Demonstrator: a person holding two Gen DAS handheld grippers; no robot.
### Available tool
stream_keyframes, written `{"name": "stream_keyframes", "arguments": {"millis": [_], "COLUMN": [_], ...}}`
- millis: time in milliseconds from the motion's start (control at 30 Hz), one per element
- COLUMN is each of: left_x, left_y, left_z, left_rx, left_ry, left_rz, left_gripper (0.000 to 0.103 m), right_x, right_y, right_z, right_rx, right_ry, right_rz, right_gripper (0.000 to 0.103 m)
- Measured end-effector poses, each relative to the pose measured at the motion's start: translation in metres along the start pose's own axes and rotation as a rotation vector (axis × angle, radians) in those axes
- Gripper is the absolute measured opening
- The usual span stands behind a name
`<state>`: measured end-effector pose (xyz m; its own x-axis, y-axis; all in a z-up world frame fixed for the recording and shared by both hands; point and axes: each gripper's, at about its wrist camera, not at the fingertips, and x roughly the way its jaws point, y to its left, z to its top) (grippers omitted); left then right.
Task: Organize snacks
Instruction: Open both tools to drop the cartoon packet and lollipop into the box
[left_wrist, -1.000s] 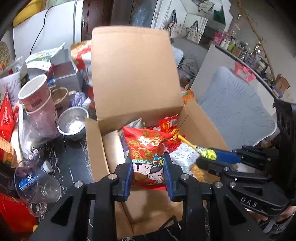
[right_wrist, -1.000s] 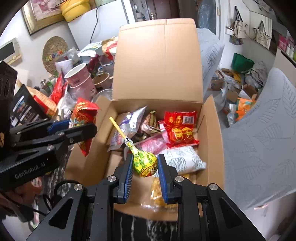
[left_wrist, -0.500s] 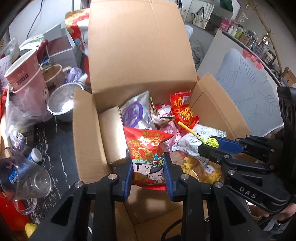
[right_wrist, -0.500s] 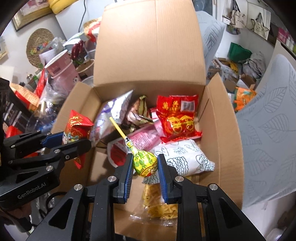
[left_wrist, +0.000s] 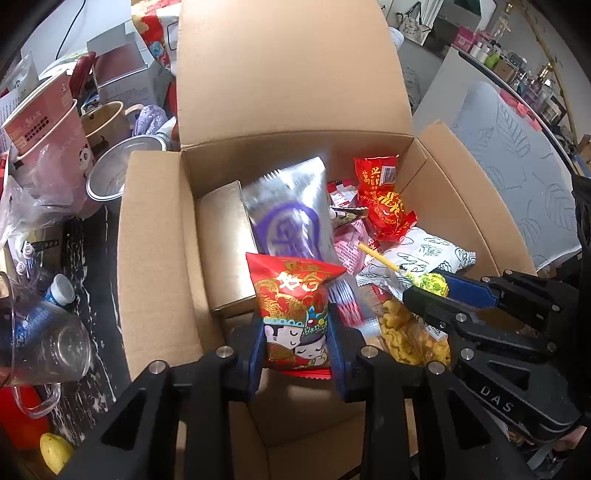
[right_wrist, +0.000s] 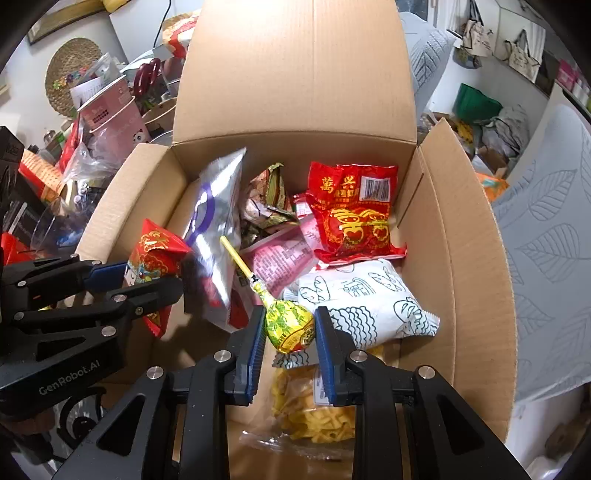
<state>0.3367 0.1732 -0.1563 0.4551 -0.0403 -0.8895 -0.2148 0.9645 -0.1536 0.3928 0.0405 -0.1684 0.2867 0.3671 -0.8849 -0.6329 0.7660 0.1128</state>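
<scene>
An open cardboard box (left_wrist: 155, 236) (right_wrist: 469, 236) holds several snack packs. My left gripper (left_wrist: 295, 332) is shut on a red snack bag (left_wrist: 293, 314) printed with two cartoon faces, held over the box's near left part. My right gripper (right_wrist: 290, 328) is shut on a yellow-green wrapped lollipop (right_wrist: 290, 325), its yellow stick (right_wrist: 236, 258) pointing up and away. The lollipop hangs above a white doodle-print pack (right_wrist: 369, 299) and a clear bag of yellow crisps (right_wrist: 310, 406). Each gripper shows in the other's view: the right gripper (left_wrist: 428, 288), the left gripper (right_wrist: 147, 280).
Inside the box lie a silver-purple pouch (left_wrist: 291, 218), a red pack with gold print (right_wrist: 354, 214), a pink pack (right_wrist: 280, 258) and a gold inner box (left_wrist: 225, 243). Left of the box stand pink paper cups (left_wrist: 48, 129), a metal bowl (left_wrist: 110, 173) and a glass mug (left_wrist: 40, 339).
Both grippers have sunk toward the box with their snacks still held. The box's contents now fill more of both views.
</scene>
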Motion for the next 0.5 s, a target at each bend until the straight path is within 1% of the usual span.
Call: {"name": "stream_keyframes", "arguments": {"millis": [100,200,267,367,500], "left_x": [0.005,0.007,0.008,0.008,0.011], "left_y": [-0.002,-0.006,-0.009,-0.013,-0.015], "left_z": [0.001,0.0,0.0,0.001,0.004], "left_rx": [0.011,0.028,0.041,0.052,0.043], "left_ry": [0.027,0.035,0.037,0.048,0.09], "left_rz": [0.032,0.054,0.06,0.062,0.074], "left_gripper": [0.029,0.029,0.029,0.029,0.03], "right_x": [0.003,0.004,0.004,0.004,0.001], "right_y": [0.0,-0.001,0.0,0.001,0.0], "right_z": [0.0,0.0,0.0,-0.001,-0.003], "right_rx": [0.006,0.002,-0.001,-0.021,-0.006], "right_ry": [0.013,0.023,0.034,0.052,0.074], "right_rz": [-0.01,-0.008,-0.006,-0.008,0.002], "right_gripper": [0.026,0.027,0.027,0.03,0.032]}}
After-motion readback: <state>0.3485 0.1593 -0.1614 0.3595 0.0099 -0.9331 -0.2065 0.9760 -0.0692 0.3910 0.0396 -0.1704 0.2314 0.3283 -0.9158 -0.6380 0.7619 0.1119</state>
